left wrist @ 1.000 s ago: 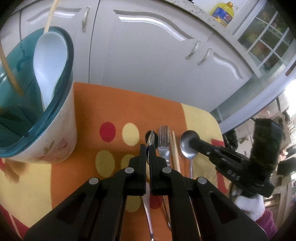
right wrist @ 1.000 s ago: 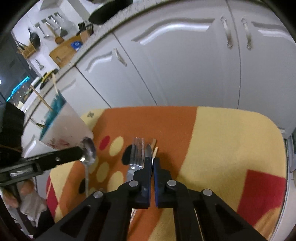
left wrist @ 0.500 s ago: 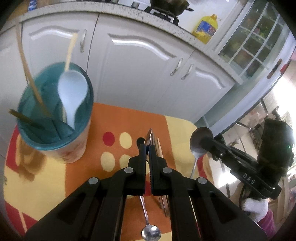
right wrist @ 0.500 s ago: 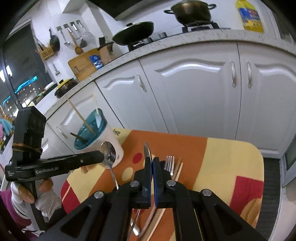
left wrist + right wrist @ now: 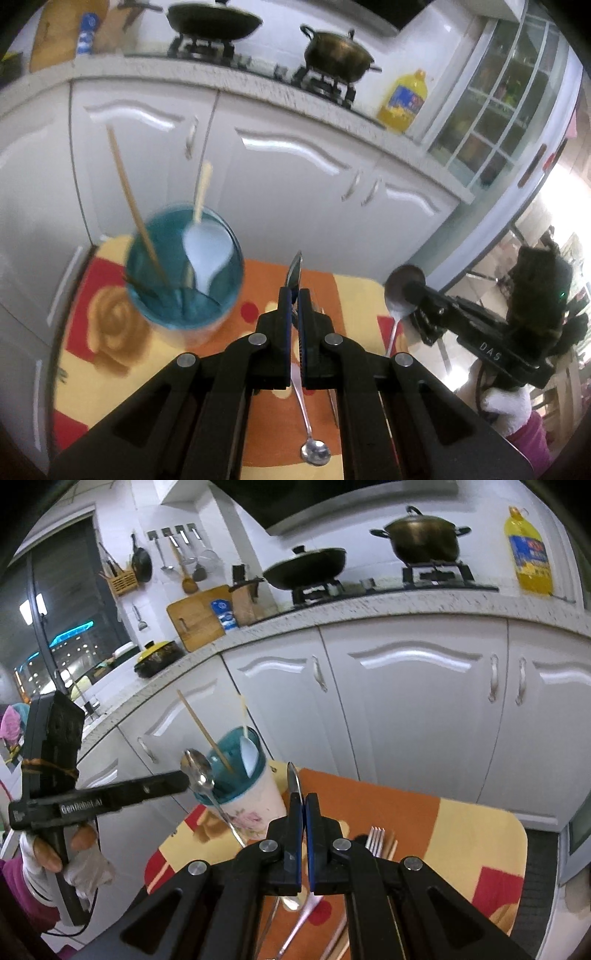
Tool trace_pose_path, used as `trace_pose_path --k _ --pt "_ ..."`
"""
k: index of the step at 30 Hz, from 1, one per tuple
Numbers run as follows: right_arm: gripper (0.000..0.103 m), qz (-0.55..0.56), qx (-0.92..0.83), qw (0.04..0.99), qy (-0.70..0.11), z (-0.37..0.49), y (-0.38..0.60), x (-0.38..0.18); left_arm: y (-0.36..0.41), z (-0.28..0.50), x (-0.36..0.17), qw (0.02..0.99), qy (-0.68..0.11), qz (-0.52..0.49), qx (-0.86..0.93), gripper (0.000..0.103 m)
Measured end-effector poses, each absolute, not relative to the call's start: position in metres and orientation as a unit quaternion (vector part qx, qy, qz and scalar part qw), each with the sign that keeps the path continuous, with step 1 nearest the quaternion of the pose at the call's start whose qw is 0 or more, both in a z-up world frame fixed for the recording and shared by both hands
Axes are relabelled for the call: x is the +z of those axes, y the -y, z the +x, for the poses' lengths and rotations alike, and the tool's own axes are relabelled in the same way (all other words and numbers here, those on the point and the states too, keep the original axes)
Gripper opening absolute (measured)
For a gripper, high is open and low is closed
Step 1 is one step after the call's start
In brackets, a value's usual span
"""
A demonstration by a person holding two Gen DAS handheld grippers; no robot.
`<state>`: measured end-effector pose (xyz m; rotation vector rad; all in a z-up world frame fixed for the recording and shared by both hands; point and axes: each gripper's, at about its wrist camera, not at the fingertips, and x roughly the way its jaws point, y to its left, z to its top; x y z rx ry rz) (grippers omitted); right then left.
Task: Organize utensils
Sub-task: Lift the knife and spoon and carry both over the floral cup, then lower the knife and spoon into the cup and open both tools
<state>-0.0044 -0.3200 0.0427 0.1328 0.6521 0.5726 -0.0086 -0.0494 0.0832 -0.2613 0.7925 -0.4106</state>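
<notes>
Both spoons are now lifting off the bench: left gripper (image 5: 294, 299) fingers are clamping one spoon (image 5: 316, 451), right gripper (image 5: 303, 805) fingers another (image 5: 403, 295). Ahead-left of them, the teal cup (image 5: 246, 794) is holding chopsticks (image 5: 204, 731) and a white spoon (image 5: 249, 755); the fork (image 5: 373, 841) is lying below.

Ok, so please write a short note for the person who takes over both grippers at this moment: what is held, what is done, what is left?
Left gripper: shut on a metal spoon, near the holder.
Right gripper: shut on a second metal spoon, above the mat.
Done: a white spoon and a chopstick stand in the holder.
Left: put both held spoons in the holder, then probably the fork and the wooden chopsticks lying beside it on the mat.
</notes>
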Motion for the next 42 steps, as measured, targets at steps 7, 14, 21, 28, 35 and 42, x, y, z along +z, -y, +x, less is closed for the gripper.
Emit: trace_pose_path --k 7,14,21,28,35,42 --pt "0.001 0.060 0.295 0.906 -0.296 0.002 0.300 0.070 0.009 -0.005 0.133 0.916 -0.339 -0.122 -0.178 0.001" --pt "0.001 0.048 0.292 0.920 -0.256 0.030 0.262 0.112 -0.024 0.020 0.158 0.939 -0.300 -0.113 -0.123 0.001" --pt "0.001 0.038 0.260 0.937 -0.230 0.075 0.220 0.122 -0.038 0.049 0.149 0.950 -0.290 -0.085 -0.080 0.001" --pt "0.001 -0.008 0.221 0.949 -0.223 0.110 0.176 0.084 -0.044 0.071 0.116 0.946 -0.312 -0.066 -0.058 0.001" --pt "0.002 -0.020 0.228 0.939 -0.258 0.115 0.167 0.041 -0.039 0.077 0.082 0.936 -0.340 -0.066 -0.063 0.001" --pt "0.002 -0.008 0.249 0.925 -0.288 0.108 0.174 0.029 -0.033 0.074 0.064 0.927 -0.362 -0.083 -0.063 0.001"
